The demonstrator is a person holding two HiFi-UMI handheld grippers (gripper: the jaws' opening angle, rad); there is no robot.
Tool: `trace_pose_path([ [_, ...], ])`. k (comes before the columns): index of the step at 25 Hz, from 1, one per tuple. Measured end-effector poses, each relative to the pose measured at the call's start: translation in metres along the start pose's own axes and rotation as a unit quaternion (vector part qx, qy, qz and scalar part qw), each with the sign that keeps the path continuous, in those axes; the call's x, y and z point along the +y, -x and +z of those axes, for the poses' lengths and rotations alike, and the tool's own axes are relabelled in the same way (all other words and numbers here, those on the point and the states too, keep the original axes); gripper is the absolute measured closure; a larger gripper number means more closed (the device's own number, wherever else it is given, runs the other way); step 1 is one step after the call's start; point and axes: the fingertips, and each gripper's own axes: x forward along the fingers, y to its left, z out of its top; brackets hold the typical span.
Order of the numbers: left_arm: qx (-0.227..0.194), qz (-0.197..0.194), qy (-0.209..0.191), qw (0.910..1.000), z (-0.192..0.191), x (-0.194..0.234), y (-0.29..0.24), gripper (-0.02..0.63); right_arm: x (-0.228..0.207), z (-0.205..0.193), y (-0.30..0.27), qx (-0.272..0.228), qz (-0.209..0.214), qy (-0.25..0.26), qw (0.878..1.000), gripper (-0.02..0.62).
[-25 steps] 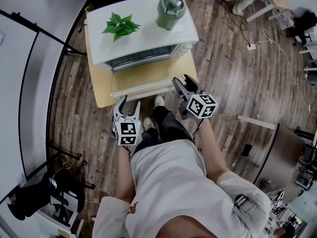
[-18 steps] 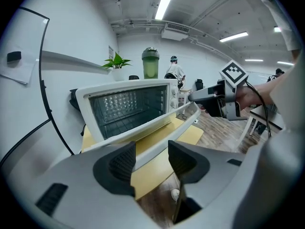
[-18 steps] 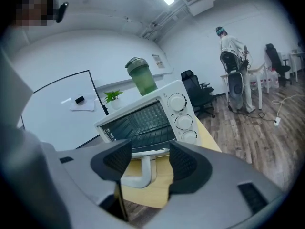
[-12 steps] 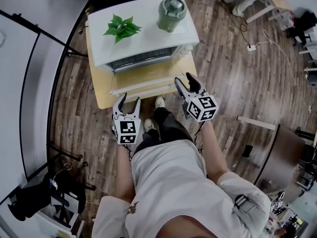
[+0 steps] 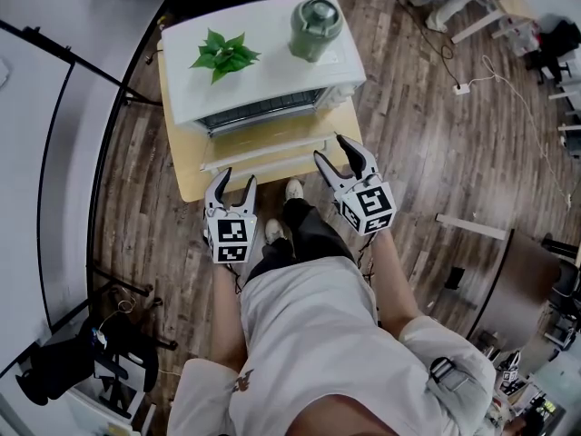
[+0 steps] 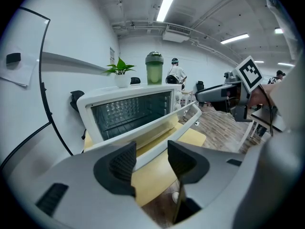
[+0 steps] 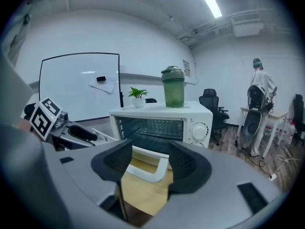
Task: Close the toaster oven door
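Left claw [image 5: 238,179] ajar, right claw [image 5: 333,151] half-open, just narrowed; both empty. Dial [image 7: 200,130]: right gripper view, not head view.

we saw a small light wooden table [image 5: 184,173] standing on the dark plank floor [image 5: 427,89], and the white toaster oven [image 5: 272,62] sat directly on it.

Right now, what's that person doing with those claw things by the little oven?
A person holds a two-jaw gripper in each hand before a white toaster oven on a small wooden table. Its glass door is open. The left gripper and right gripper sit by the door's front edge, gripping nothing; the right jaws have just been closing, empty.
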Motion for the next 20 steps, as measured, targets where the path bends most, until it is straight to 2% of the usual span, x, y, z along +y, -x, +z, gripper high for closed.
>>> trace_pose_path([
  [9,-0.003,0.000,0.011,0.9999,0.008,0.006,-0.002,0.405,0.025,-0.003,-0.008,0.032,0.036,0.080,0.996,0.344],
  [20,-0.021,0.007,0.015,0.9996,0.030,0.020,-0.006,0.402,0.035,-0.009,-0.024,0.053,0.062,0.113,0.990,0.347],
])
